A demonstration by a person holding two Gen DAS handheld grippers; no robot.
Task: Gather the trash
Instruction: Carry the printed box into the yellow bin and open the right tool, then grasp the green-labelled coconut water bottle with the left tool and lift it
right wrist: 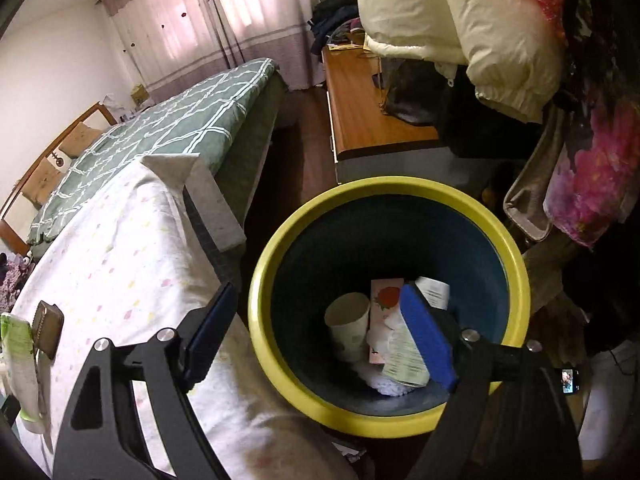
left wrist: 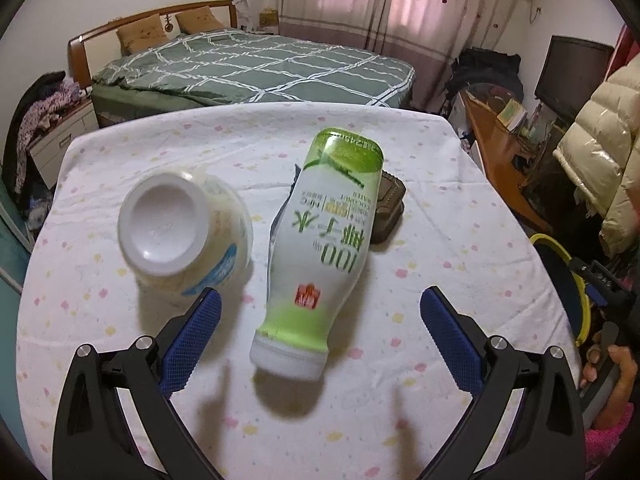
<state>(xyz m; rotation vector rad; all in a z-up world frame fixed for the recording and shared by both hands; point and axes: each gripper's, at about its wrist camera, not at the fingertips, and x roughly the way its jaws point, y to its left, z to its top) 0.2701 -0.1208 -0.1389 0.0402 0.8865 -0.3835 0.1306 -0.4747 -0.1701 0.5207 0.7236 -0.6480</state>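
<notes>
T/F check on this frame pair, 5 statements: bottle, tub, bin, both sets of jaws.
1. The green-and-white bottle lies on its side on the table. True.
2. The left gripper is clamped on the bottle. False: its jaws stand wide apart, with the bottle's cap end between them and untouched.
3. The white tub sits upright with its mouth facing up. False: it is tipped, its base turned toward the camera.
4. The yellow-rimmed bin already holds a paper cup and cartons. True.
5. The right gripper carries a carton over the bin. False: its jaws are open and empty above the bin.
</notes>
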